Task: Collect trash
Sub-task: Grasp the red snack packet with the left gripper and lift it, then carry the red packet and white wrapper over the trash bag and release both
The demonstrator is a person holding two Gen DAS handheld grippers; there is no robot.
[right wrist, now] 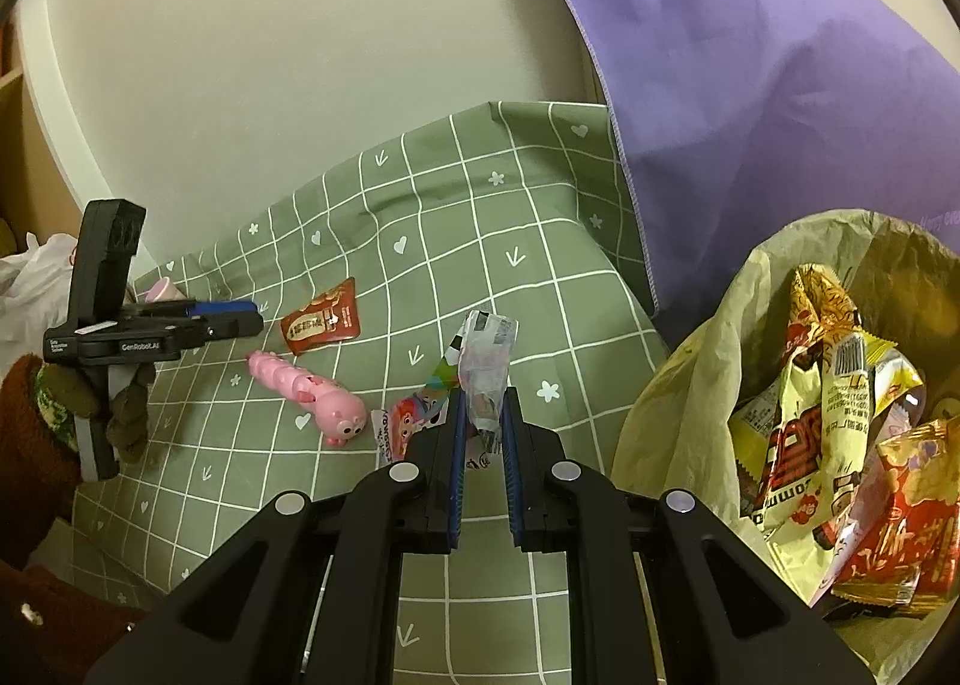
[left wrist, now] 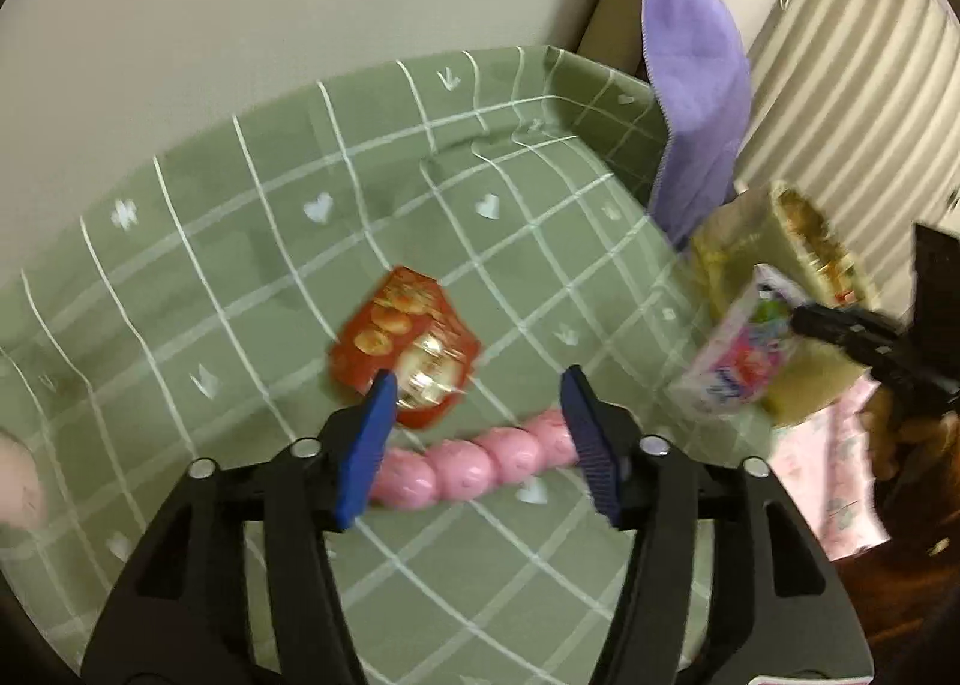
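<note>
Trash wrapper [right wrist: 486,379] sits pinched in the right tongs [right wrist: 483,415]. Left tongs [left wrist: 477,385] gape empty above the red packet [left wrist: 405,349] on the table [left wrist: 240,241].

A red snack wrapper [right wrist: 322,315] lies flat on the cloth; a crumpled colourful wrapper [right wrist: 483,379] stands upright.
</note>
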